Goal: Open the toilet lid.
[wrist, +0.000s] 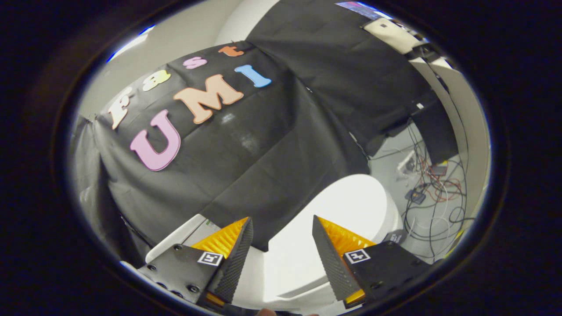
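The gripper (282, 224) has its ribbed fingers apart, clamped on nothing, above the smooth white oval toilet lid (351, 202), which lies closed.

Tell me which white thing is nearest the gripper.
The toilet lid, seen between and just beyond the open gripper. The white wall stands farther off, past the floor cables.

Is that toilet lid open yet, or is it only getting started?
Nothing looks done yet: the white toilet lid still lies flat over the bowl. In hand: the tongs hang open above it, gripping nothing, the lid showing between and beyond the fingers. Left: catch the lid's edge and swing it up.
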The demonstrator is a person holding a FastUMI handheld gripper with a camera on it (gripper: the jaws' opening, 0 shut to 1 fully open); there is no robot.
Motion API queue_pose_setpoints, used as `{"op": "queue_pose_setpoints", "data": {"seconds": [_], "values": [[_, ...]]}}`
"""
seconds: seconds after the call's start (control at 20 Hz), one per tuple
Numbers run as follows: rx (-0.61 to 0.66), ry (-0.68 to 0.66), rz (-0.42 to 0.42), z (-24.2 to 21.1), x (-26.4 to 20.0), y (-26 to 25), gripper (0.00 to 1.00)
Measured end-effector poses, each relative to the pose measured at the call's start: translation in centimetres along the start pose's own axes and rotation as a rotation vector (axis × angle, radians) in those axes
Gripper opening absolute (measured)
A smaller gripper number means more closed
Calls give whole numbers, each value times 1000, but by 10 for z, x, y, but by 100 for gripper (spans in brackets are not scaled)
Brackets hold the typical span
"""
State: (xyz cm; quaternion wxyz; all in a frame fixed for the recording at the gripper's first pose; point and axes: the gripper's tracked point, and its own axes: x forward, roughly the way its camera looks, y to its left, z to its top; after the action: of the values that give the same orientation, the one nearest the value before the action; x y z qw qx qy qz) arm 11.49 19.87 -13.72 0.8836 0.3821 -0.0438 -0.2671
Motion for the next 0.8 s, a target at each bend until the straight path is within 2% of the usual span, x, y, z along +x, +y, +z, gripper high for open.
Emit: {"op": "queue_pose_setpoints", "data": {"seconds": [0.3,0.6,0.8], "values": [[83,58,-123,-41,-12,-41,87],[196,61,-284,-50,-22,-105,87],[279,27,-361,-41,-21,-143,87]]}}
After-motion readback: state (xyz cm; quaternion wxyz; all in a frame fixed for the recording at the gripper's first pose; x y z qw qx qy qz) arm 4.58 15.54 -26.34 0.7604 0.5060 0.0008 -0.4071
